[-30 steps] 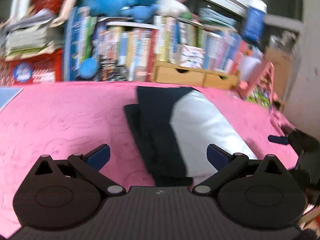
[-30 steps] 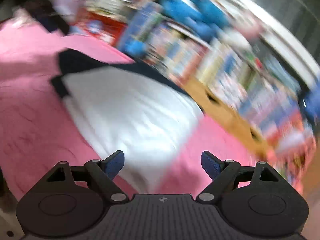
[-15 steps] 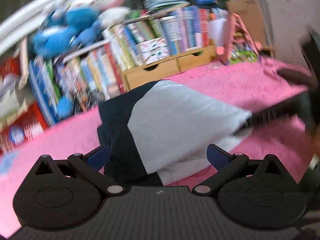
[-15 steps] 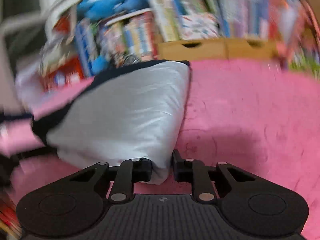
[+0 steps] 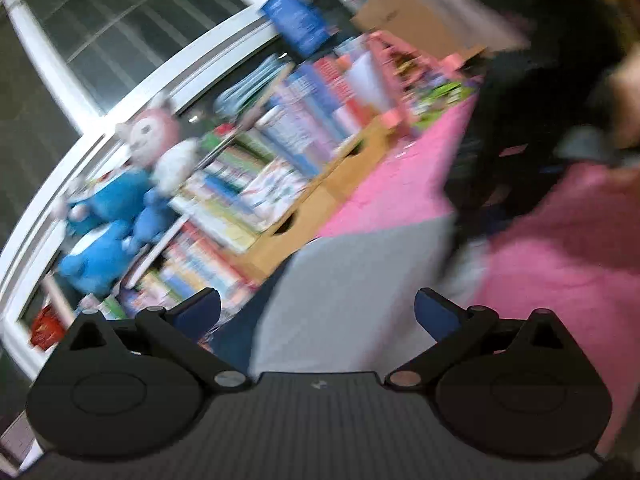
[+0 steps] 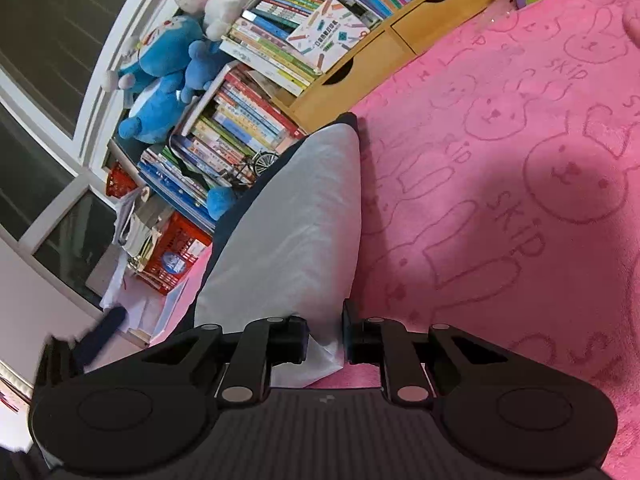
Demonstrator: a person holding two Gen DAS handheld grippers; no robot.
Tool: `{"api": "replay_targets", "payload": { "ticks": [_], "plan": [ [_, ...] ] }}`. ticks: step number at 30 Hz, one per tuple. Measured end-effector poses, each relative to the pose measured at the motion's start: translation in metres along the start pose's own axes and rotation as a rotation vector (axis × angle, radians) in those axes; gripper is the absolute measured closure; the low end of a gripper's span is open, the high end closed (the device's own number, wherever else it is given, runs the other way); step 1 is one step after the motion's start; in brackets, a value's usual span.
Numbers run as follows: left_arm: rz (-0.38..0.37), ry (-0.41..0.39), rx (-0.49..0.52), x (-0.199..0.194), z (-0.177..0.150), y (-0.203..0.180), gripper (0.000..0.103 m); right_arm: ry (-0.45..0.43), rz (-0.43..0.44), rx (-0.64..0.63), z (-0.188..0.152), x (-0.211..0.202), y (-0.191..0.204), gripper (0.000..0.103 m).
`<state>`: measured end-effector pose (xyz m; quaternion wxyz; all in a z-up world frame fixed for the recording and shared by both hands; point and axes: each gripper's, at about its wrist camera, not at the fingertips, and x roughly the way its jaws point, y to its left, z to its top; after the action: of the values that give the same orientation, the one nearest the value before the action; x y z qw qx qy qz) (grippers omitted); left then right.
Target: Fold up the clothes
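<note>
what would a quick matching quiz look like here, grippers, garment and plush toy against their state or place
Column one:
1. left gripper
2. right gripper
3. grey and navy garment
4. blue plush toy

Column two:
a. atop the books
b. fingers spread, holding nothing
c. fingers shut on cloth
d. lifted off the pink blanket at one corner

Pairs: 1-b, 2-c, 3-d, 4-a

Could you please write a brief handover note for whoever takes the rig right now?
Right tongs: shut on a corner of the white and navy garment.
Left tongs: open, holding nothing, with the garment in front of them; that view is blurred.
The garment lies on the pink blanket, in front of the books.
Done: it looks partly folded.
Left: probably carry the gripped corner across to finish the fold, then release.
</note>
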<state>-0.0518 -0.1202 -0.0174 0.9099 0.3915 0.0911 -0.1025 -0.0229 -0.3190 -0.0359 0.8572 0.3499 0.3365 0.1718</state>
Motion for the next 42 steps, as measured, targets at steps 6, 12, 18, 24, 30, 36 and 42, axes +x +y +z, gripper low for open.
{"api": "replay_targets", "payload": {
  "ticks": [6, 12, 18, 24, 30, 36, 42],
  "plan": [
    [-0.067, 0.221, 0.055, 0.021, -0.05, 0.025, 0.006, 0.004, -0.022, -0.038, -0.009, 0.002, 0.0, 0.085],
    [0.076, 0.362, 0.004, 0.014, -0.08, 0.069, 0.009, 0.0, -0.008, -0.026, -0.01, 0.0, -0.002, 0.085],
    [-0.072, 0.026, 0.077, -0.018, -0.015, 0.017, 0.009, 0.001, 0.017, 0.012, -0.01, 0.0, -0.007, 0.085],
    [-0.22, -0.012, 0.134, 0.011, 0.011, -0.039, 0.048, 0.005, 0.035, 0.029, -0.009, 0.0, -0.007, 0.085],
    [-0.209, 0.124, 0.07, 0.042, -0.003, -0.013, 0.082, 0.007, 0.052, 0.041, -0.01, 0.0, -0.011, 0.084],
    [-0.102, 0.304, 0.04, 0.023, -0.058, 0.036, 0.082, 0.004, 0.062, 0.04, -0.011, -0.002, -0.012, 0.084],
    [0.034, 0.528, -0.046, 0.013, -0.1, 0.082, 0.086, -0.006, 0.065, 0.025, -0.011, -0.005, -0.003, 0.083]
  ]
}}
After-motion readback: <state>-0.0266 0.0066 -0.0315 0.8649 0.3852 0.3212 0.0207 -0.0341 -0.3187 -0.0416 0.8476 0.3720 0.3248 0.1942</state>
